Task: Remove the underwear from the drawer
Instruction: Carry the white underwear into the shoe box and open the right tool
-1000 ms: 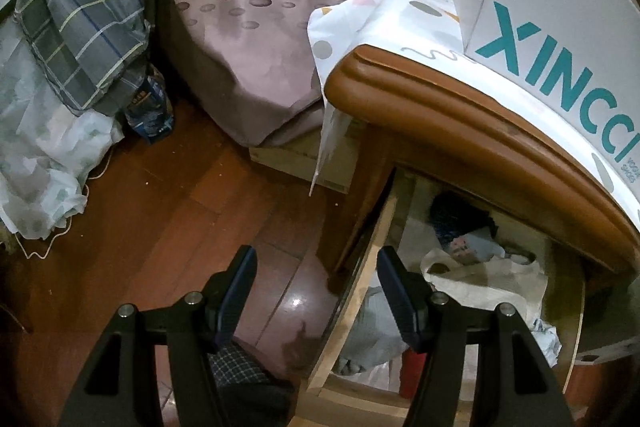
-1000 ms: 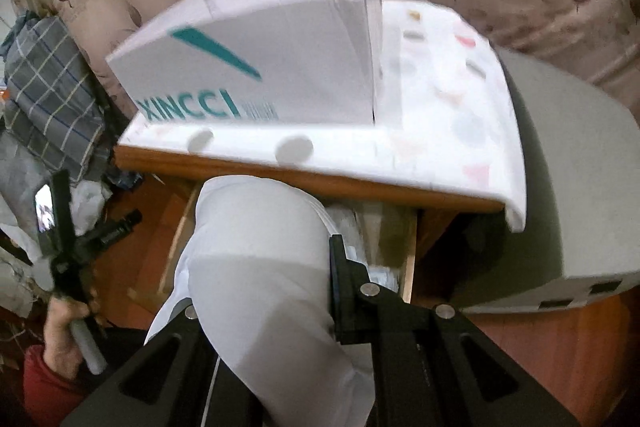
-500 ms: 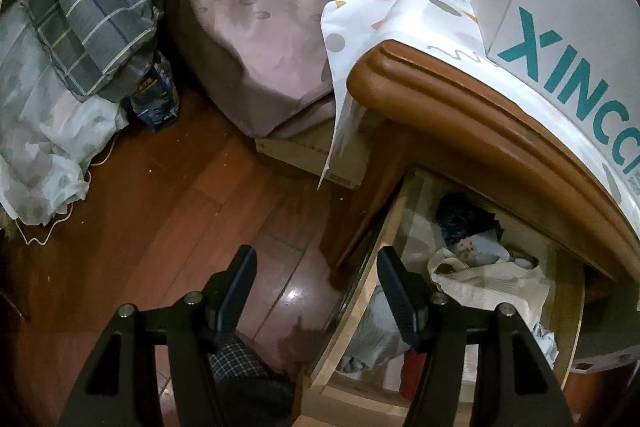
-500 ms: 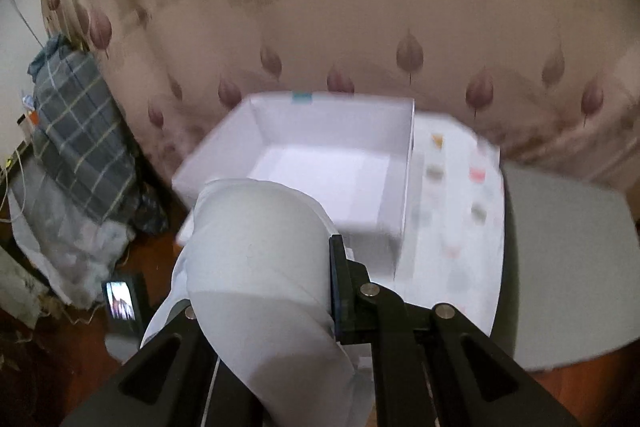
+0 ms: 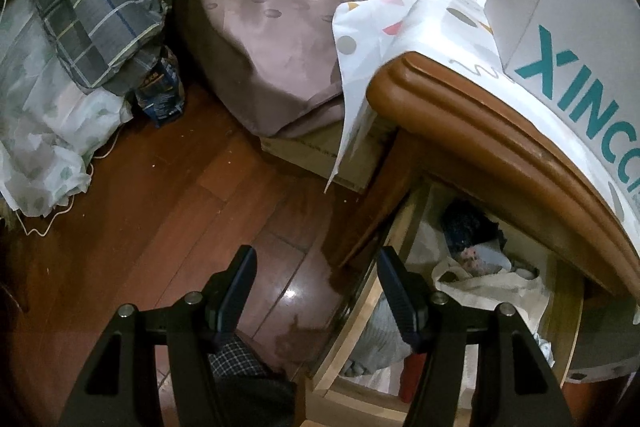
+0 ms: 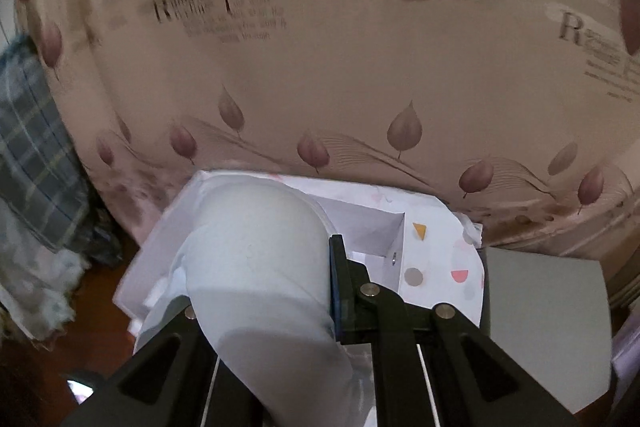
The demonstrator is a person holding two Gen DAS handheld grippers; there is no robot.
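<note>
Carried the pale underwear clamped in the right gripper, hung above the open white box on the nightstand, box mouth at about one o'clock from the fingertips. Kept the left gripper spread and empty over the floor, open drawer at three o'clock. Judged removal done, placing in hand; next: lower into the box, then part the jaws.

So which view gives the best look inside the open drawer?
The left wrist view. It looks down into the open drawer, showing pale and dark clothes heaped under the wooden tabletop. The right wrist view shows nothing of the drawer: the pale underwear in the right gripper and the white box fill it.
</note>
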